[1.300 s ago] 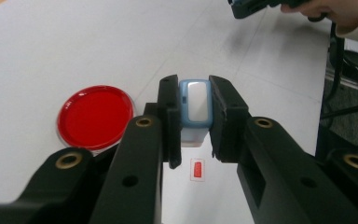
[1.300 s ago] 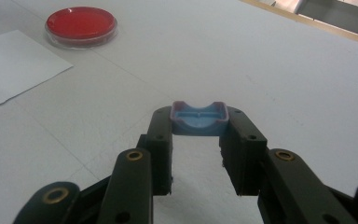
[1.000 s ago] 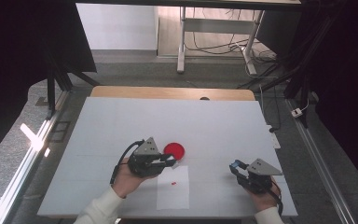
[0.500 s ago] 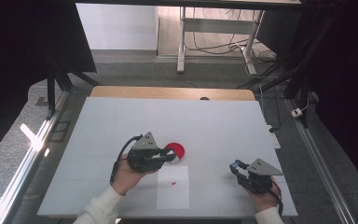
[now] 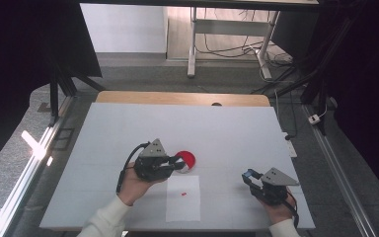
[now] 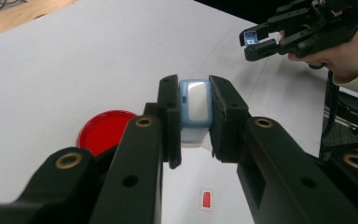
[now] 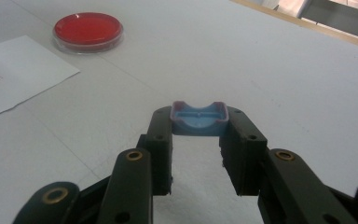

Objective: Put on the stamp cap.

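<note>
A small blue block with a pale grey face is clamped in my left gripper, which is shut on it and held just above the white table. In the high view the left gripper points right, its tips at the near edge of a red round dish. My right gripper is shut on a blue cap-shaped piece with a purple rim, low over the table at the right. The left gripper view also shows the right gripper farther off, holding its blue piece.
A white sheet of paper with a small red mark lies near the table's front edge, between the two hands. The red dish stands just beyond it. A wooden strip borders the table's far edge.
</note>
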Motion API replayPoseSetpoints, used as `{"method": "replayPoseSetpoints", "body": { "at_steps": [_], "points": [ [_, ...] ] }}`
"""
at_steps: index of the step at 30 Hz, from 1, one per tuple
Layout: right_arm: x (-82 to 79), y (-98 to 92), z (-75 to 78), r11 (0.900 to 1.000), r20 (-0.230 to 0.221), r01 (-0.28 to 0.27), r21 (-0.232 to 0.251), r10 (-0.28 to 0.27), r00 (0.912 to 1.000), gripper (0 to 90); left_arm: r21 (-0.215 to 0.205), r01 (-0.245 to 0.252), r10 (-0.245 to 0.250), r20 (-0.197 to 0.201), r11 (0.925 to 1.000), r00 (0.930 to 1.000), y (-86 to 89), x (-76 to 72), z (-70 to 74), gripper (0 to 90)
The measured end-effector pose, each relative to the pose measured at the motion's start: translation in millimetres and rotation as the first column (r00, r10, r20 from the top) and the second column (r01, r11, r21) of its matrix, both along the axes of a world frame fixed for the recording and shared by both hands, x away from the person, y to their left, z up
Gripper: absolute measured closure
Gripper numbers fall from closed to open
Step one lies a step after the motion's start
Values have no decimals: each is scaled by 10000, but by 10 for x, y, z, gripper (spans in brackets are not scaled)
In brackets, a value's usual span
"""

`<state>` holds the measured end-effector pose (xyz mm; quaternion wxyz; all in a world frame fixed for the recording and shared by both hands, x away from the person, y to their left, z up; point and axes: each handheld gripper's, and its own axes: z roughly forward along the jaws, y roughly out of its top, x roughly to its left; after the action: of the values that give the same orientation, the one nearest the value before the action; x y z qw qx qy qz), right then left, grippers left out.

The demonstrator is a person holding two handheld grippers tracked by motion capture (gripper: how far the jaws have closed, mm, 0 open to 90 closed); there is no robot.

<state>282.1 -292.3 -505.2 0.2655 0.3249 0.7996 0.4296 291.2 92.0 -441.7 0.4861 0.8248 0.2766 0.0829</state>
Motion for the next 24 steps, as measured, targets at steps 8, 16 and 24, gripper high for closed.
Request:
{"method": "replayPoseSetpoints", "body": {
  "at_steps": [8, 16, 24],
  "points": [
    [-2, 77, -8, 9998, -32, -175, 126, 176, 9998, 650, -61, -23, 23, -20, 10000, 10000, 2, 1, -3, 755],
    [-3, 184, -23, 9988, -179, -456, 194, 460, 9988, 650, -87, -24, 24, -9, 10000, 10000, 4, 4, -3, 754],
    [-19, 289, -35, 9972, -145, -725, 163, 727, 9972, 650, -67, 7, -7, -20, 10000, 10000, -8, 4, -11, 755]
  ]
}}
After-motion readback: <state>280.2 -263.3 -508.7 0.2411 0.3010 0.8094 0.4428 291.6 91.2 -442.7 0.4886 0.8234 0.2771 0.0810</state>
